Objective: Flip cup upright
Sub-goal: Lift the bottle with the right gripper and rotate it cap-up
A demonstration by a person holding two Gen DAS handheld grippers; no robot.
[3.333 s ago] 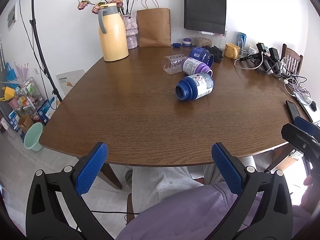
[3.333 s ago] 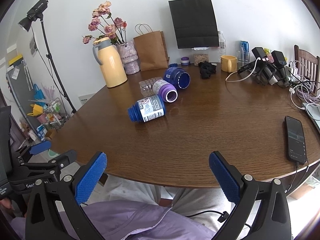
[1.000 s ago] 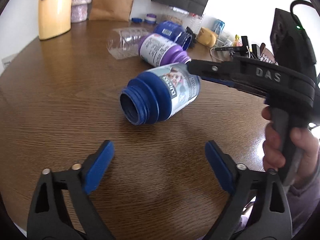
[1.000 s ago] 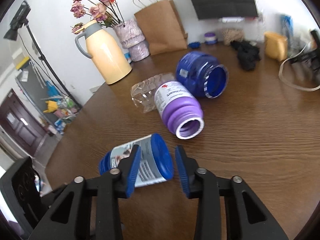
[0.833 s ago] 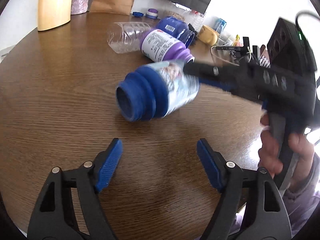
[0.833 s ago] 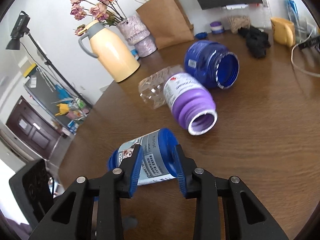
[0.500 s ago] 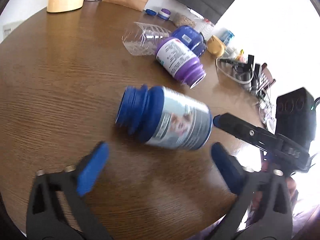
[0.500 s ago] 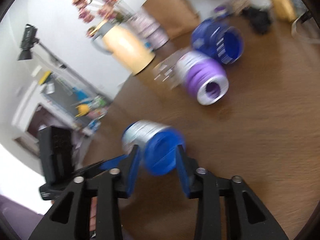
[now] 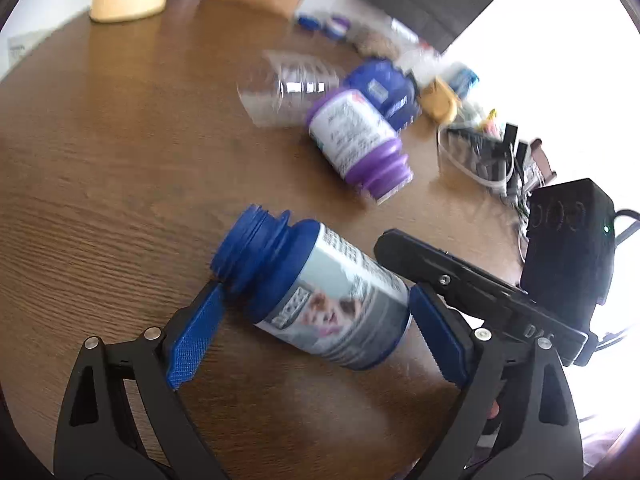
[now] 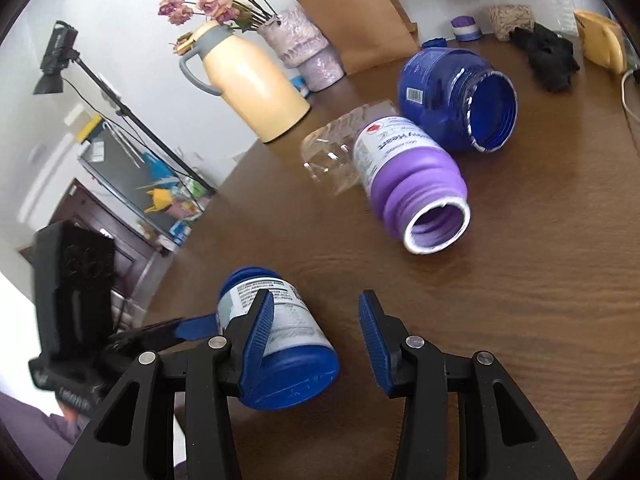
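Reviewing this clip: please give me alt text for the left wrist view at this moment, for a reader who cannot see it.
A blue labelled jar lies on its side on the wooden table, between the open blue fingers of the left gripper, mouth pointing up-left. The right gripper reaches in from the right near its base; a purple jar lies behind.

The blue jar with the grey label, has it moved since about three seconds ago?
Yes. The blue jar now lies well nearer the table's front edge, away from the purple jar it earlier lay beside, its mouth turned away from the right gripper.
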